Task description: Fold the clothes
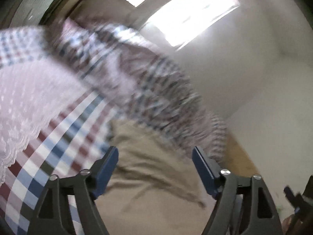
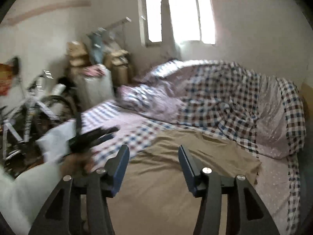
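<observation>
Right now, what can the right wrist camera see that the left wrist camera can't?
Only the right wrist view shows the bicycle, the stacked cardboard boxes, the person's sleeve and the left gripper from outside.

Only the left wrist view shows the lace-edged pink cloth up close, and a dark object at its right edge, too blurred to name.

Both show the tan garment lying on the bed, the checkered bedding, a bright window, and open, empty gripper jaws.

garment (image 2: 176,156) flat on bed (image 2: 273,176), near edge. quilt (image 2: 225,101) heaped behind it, 12 to 2 o'clock. bicycle (image 2: 29,105) and boxes (image 2: 78,54) off-bed, 9 to 11 o'clock.
</observation>
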`<state>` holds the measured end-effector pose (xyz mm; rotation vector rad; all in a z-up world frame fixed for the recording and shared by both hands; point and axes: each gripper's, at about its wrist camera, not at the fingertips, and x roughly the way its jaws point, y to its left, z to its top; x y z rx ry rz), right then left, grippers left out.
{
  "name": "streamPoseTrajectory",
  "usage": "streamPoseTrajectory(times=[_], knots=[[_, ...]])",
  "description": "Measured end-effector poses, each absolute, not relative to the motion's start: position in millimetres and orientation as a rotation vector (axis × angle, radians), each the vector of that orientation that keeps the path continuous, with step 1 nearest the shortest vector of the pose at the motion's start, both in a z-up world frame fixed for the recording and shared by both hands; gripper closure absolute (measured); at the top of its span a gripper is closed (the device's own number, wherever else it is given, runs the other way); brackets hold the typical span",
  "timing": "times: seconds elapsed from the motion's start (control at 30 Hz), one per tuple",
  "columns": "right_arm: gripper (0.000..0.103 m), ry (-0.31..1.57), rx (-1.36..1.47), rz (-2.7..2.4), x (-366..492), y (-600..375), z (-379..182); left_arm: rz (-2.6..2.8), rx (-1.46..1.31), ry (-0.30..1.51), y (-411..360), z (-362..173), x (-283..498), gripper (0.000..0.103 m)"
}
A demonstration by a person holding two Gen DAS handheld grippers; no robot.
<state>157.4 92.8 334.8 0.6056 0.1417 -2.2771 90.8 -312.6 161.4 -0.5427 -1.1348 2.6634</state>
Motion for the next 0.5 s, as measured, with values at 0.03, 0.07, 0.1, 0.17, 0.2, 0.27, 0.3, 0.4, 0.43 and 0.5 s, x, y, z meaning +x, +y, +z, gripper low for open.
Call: streamPoseTrajectory(times=[0.03, 0.07, 0.1, 0.17, 0.2, 0.27, 0.3, 0.4, 0.43, 0.5], knots=[[0.046, 0.109, 0.561, -2.238, 185, 111, 346, 2.655, -0.476, -1.110, -308, 177, 104, 0.019], [0.045, 0.083, 0.515, -2.212, 210, 128, 358, 2.654, -0.430, -1.074, -302, 191, 113, 0.017], [0.043, 0.061, 0.468, -2.196, 234, 144, 370, 2.662, -0.390, -1.025, -296, 207, 126, 0.016], [0.032, 0.022, 0.377, -2.192, 277, 175, 395, 2.707, -0.346, -0.911, -283, 243, 157, 0.016], [0.023, -0.001, 0.334, -2.201, 294, 189, 407, 2.722, -0.326, -0.871, -277, 259, 173, 0.016], [0.018, -0.051, 0.239, -2.215, 328, 218, 428, 2.725, -0.277, -0.795, -262, 288, 204, 0.014], [0.017, -0.081, 0.193, -2.210, 340, 230, 435, 2.732, -0.251, -0.745, -253, 303, 219, 0.012], [0.010, -0.139, 0.102, -2.196, 363, 252, 445, 2.782, -0.193, -0.619, -228, 336, 264, 0.000], [0.010, -0.151, 0.076, -2.198, 369, 257, 447, 2.806, -0.186, -0.592, -220, 342, 276, 0.000], [0.009, -0.180, 0.062, -2.199, 369, 257, 445, 2.841, -0.259, -0.529, -205, 338, 289, 0.000]])
